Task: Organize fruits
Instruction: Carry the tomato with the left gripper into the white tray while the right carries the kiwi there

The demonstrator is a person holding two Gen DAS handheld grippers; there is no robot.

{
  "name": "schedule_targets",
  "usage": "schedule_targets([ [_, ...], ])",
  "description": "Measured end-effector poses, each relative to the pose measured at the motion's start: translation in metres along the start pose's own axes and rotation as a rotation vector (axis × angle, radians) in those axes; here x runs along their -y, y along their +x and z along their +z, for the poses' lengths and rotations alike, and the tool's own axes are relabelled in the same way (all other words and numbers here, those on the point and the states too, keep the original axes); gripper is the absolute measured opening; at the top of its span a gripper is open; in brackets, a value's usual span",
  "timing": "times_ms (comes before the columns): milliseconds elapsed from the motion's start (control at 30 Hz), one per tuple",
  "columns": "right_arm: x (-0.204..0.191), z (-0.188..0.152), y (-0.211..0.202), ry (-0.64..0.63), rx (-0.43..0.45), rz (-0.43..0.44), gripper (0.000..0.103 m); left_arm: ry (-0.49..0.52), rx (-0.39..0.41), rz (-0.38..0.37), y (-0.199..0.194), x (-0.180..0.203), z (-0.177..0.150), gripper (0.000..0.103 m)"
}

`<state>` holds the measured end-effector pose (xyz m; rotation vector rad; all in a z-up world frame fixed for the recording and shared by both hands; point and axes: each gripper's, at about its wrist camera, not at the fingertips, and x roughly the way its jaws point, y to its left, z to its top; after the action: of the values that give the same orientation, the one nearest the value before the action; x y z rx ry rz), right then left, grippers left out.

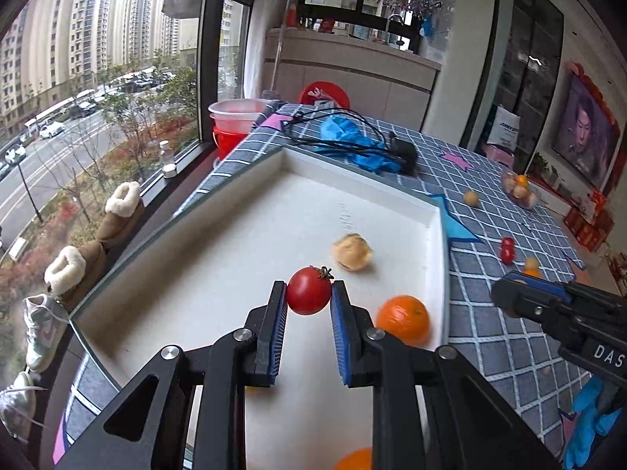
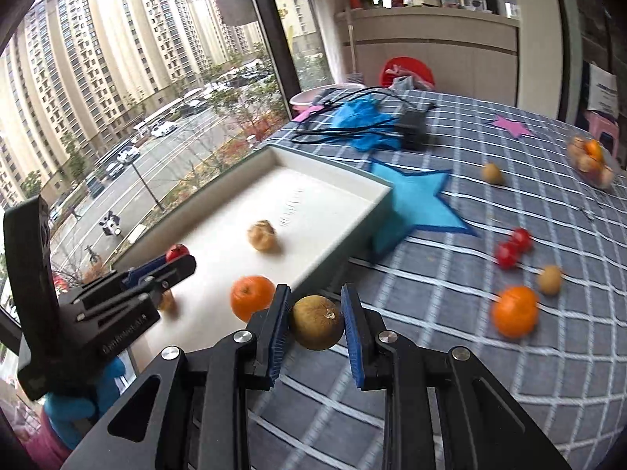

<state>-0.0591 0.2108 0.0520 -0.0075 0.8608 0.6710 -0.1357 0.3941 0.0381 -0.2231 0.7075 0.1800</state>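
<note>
Left hand-held gripper [image 1: 309, 293]: blue pads closed on a small red tomato [image 1: 308, 290], stem end showing at the upper right. It hangs over the white tray [image 1: 392, 196], above the near part of the tray floor.

Right hand-held gripper [image 2: 316, 327]: pads closed on a brownish round fruit [image 2: 317, 322], held just off the tray's near corner, above the checked cloth of the worktop [image 2: 470, 391]. Not yet over the tray interior, as far as the right wrist view shows.

Already in the tray: a pale wrinkled fruit [image 1: 351, 251] mid-floor and an orange [image 1: 403, 318] near the right-hand wall. A second bit of orange peeks out at the bottom edge of the left wrist view, partly hidden by the gripper.

Still loose on the cloth: another orange [image 2: 514, 310], two little tomatoes [image 2: 512, 248], two tan fruits [image 2: 549, 279], and a clear bowl [image 2: 591, 160] of mixed fruit far off.

Step in hand, by my reading: carry-and-deliver, both hands loaded at once.

Next move calls for: lowering the tomato close to the tray floor before the pads part, since it will roll; a spot clear of the pale fruit suits. Right hand needs to cross the tray wall first, then do likewise. Much of the loose fruit remains.
</note>
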Motion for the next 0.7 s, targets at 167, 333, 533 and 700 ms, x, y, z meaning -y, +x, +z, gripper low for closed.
schedule_targets([
  [167,-0.020,0.012,0.022,-0.017,-0.017,0.029,0.028,-0.037,-0.007,-0.003,0.008,-0.013,0.004,0.024],
  [333,-0.034,0.019,0.038,-0.030,-0.029,0.043,0.028,-0.052,-0.014,0.003,0.015,-0.017,0.004,0.024],
  [533,-0.042,0.019,0.054,-0.051,-0.054,0.046,0.028,-0.069,-0.047,-0.007,0.024,-0.021,0.002,0.025],
  [700,-0.040,0.019,0.058,-0.051,-0.074,0.054,0.028,-0.107,-0.041,0.019,0.022,-0.026,0.002,0.065],
])
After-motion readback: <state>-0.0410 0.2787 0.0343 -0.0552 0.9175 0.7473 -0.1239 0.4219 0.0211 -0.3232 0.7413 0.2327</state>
